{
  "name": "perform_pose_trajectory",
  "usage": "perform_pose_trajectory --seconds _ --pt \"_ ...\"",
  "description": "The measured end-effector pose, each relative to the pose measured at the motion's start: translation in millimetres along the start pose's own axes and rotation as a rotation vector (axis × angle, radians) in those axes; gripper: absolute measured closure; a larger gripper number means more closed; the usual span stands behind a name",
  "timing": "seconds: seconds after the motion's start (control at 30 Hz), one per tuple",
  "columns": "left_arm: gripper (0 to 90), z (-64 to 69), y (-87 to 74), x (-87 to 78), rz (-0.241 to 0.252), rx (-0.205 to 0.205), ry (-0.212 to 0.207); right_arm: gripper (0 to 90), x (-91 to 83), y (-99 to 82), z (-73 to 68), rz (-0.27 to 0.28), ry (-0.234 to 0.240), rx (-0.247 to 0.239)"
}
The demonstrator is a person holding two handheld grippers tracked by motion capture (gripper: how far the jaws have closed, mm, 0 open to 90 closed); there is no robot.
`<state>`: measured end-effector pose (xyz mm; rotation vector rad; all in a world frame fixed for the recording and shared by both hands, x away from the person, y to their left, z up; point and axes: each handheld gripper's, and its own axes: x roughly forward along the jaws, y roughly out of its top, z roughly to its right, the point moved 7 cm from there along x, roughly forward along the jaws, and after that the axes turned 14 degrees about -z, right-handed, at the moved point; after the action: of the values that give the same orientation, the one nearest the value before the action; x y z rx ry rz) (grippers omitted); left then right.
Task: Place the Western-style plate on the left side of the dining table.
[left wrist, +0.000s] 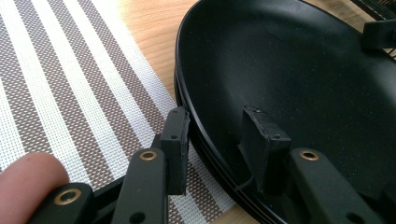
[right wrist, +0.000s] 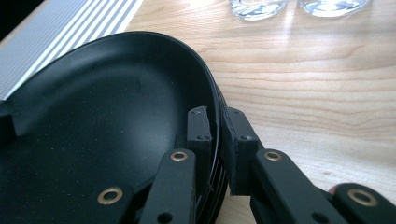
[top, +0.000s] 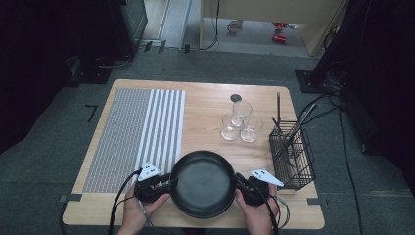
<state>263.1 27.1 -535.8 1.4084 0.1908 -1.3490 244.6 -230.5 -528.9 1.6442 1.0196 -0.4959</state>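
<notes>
- Pan: one black round pan (top: 202, 183), low in the middle of the high view, at the near edge of the wooden desk (top: 210, 105); no handle can be made out.
- Two grippers, one in each of the person's hands, at opposite sides of the pan.
- Left gripper (top: 166, 182) sits at the pan's left rim. In the left gripper view its two fingers (left wrist: 176, 140) straddle the rim (left wrist: 187, 116), one outside over the mat, one inside the bowl, and a gap shows at the inner one, so they stand narrow around the rim without clamping it.
- Right gripper (top: 241, 185) is at the pan's right rim. In the right gripper view its two fingers (right wrist: 239, 140) are pinched tight on the rim (right wrist: 212, 88), one inside, one outside.
- One striped placemat (top: 139, 132) covers the left part of the desk; its lower right edge lies just beside the pan.
- Three clear glasses (top: 240, 122) cluster upper right of the pan, well apart from it.
- One black wire basket (top: 293, 156) stands at the right edge, with several long utensils upright in it; I cannot count them.
</notes>
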Motion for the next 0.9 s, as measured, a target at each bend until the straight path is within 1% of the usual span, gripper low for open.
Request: perform_pose_trajectory --seconds 0.13,0.23,0.33,0.4,0.5,0.53,0.57,0.67,0.83,0.9 --pt "63.4 0.5 -0.3 0.3 0.006 -0.006 0.005 83.0 0.2 -0.9 -0.6 0.012 -0.001 0.006" --pt "63.7 -0.4 -0.2 0.0 0.006 -0.005 -0.004 83.1 0.3 -1.1 -1.2 0.014 -0.009 0.019" --pt "65.3 -1.8 -0.1 -0.5 0.010 -0.028 -0.023 83.4 0.7 -1.4 -1.4 0.024 -0.007 0.034" --pt "66.2 -2.7 -0.3 -0.6 0.016 -0.038 -0.034 83.4 1.2 -2.0 -2.2 0.036 -0.012 0.034" --pt "68.0 -5.4 -0.9 -1.3 0.026 -0.061 -0.069 83.3 2.0 -2.8 -3.7 0.051 -0.026 0.042" --pt "68.5 -5.4 -0.9 -1.3 0.026 -0.061 -0.069 83.3 2.4 -2.8 -4.0 0.056 -0.027 0.037" --pt "68.8 -6.1 -0.8 -1.8 0.029 -0.065 -0.078 83.2 2.5 -3.2 -4.4 0.058 -0.029 0.042" --pt "69.1 -6.2 -0.5 -2.9 0.033 -0.068 -0.079 83.2 3.0 -3.3 -4.7 0.063 -0.027 0.041" --pt "71.2 -5.5 4.0 -10.6 0.072 -0.076 -0.088 82.4 6.5 -5.1 -8.4 0.072 -0.013 0.046" --pt "71.8 -7.2 5.0 -12.7 0.071 -0.079 -0.081 82.1 9.2 -6.2 -10.9 0.070 -0.002 0.043"
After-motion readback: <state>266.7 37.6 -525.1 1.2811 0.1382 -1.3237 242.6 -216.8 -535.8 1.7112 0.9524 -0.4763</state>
